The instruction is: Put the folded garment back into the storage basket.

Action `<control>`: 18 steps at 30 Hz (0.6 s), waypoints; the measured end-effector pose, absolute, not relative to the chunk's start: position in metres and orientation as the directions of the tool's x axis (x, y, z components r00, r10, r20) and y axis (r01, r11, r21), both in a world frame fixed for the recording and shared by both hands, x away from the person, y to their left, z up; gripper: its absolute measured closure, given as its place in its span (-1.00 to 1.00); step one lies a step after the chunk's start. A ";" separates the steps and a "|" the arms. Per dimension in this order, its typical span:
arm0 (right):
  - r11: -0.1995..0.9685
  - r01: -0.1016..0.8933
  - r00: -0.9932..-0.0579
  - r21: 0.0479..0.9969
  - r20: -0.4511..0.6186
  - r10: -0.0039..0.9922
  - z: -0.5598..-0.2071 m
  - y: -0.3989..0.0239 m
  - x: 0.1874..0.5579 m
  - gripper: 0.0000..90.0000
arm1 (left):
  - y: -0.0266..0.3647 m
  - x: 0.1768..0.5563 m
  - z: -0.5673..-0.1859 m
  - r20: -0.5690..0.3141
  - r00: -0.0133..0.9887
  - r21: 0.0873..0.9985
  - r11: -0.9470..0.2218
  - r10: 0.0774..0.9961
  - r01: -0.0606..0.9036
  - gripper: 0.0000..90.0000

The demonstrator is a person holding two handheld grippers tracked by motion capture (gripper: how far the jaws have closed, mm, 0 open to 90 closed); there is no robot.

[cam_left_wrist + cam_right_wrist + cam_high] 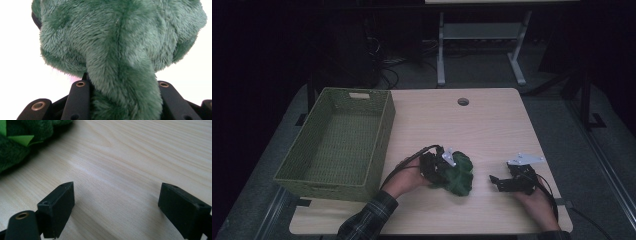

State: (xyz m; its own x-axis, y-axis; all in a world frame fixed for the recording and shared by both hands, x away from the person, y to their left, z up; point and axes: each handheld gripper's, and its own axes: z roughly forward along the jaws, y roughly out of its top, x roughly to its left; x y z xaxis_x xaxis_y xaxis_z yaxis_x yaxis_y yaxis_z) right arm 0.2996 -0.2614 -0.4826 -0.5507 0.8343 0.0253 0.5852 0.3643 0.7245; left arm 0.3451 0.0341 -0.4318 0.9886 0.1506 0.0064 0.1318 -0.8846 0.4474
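the green plush toy (458, 175) lies on the table (492, 125), near its front edge, just right of the empty basket (339, 142); judging by that, the toy is gripped but not yet lifted or moved to the basket. the left gripper (439, 166) has its jaws pressed on a fold of the toy, which fills the gap between them. the right gripper (502, 181) rests well apart from the toy, jaws wide and holding nothing.

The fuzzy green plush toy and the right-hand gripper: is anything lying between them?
No. In the high view, only bare light wood table separates the green plush toy from the right gripper, whose jaws stand open.
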 end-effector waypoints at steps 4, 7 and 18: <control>0.365 0.585 -0.551 0.724 0.025 0.834 -0.483 -0.261 0.300 -0.71 | 0.040 0.347 -0.417 -0.005 0.984 0.460 -0.873 0.177 0.159 0.41; 0.364 0.586 -0.550 0.724 0.026 0.835 -0.482 -0.261 0.299 -0.71 | 0.045 0.347 -0.404 -0.009 0.980 0.469 -0.864 0.200 0.181 0.40; 0.363 0.587 -0.549 0.724 0.026 0.835 -0.482 -0.261 0.299 -0.71 | 0.074 0.353 -0.357 -0.009 0.966 0.497 -0.837 0.260 0.230 0.38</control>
